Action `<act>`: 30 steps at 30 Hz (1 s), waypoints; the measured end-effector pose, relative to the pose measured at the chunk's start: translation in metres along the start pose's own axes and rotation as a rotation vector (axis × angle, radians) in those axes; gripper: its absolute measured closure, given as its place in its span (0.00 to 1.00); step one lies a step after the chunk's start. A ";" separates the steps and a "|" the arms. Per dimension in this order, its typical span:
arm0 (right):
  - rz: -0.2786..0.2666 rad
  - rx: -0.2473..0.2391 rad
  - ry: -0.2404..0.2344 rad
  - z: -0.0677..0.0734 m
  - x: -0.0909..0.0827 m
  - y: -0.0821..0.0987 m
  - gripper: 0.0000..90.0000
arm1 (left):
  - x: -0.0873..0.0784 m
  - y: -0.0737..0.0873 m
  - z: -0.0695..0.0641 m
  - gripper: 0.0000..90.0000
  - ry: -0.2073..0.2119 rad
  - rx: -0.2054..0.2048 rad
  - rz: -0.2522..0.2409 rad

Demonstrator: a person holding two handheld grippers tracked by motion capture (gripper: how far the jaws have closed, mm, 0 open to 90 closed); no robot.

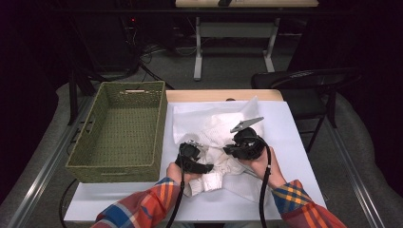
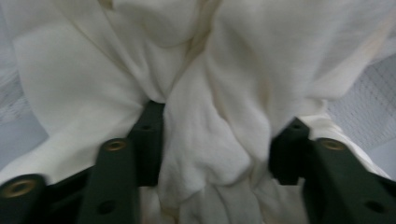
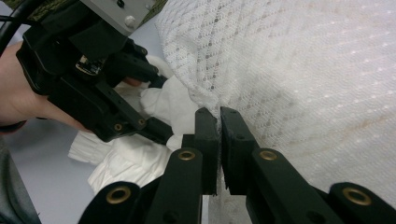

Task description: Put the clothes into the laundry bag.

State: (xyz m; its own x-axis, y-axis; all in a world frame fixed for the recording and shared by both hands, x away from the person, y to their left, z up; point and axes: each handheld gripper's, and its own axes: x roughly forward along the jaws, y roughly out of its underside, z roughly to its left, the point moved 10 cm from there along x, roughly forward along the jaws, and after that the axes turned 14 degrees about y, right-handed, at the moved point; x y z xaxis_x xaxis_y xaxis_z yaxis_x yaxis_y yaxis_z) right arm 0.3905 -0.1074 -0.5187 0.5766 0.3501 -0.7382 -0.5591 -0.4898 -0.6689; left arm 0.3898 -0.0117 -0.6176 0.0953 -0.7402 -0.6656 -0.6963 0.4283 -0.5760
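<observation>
Our right claw (image 3: 218,140) clamped on the white garment (image 3: 303,84) at frame centre, our left claw (image 2: 217,144) bunching it too.

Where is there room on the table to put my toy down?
The woven basket on the left is empty inside. Bare white table lies right of the white cloth, and a strip runs along the near edge between the sleeves. The middle is crowded: both tongs, left and right, are in the cloth.
</observation>
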 end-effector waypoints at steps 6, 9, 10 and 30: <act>-0.012 -0.020 -0.005 0.006 -0.001 -0.003 0.99 | -0.001 -0.008 -0.003 0.84 0.026 -0.004 -0.034; -0.032 -0.021 -0.015 0.011 -0.007 -0.008 1.00 | -0.004 -0.020 -0.010 0.87 0.053 -0.017 -0.085; -0.041 -0.020 -0.017 0.012 -0.011 -0.010 1.00 | -0.006 -0.025 -0.014 0.87 0.060 -0.020 -0.106; 0.027 -0.048 0.007 0.002 0.004 0.005 0.90 | -0.002 -0.034 -0.004 0.55 -0.006 0.084 -0.084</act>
State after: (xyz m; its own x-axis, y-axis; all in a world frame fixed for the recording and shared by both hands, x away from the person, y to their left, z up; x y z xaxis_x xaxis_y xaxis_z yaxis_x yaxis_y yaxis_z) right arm 0.3887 -0.1072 -0.5248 0.5658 0.3307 -0.7553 -0.5456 -0.5366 -0.6437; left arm 0.4105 -0.0274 -0.5949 0.1551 -0.7721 -0.6164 -0.6238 0.4073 -0.6671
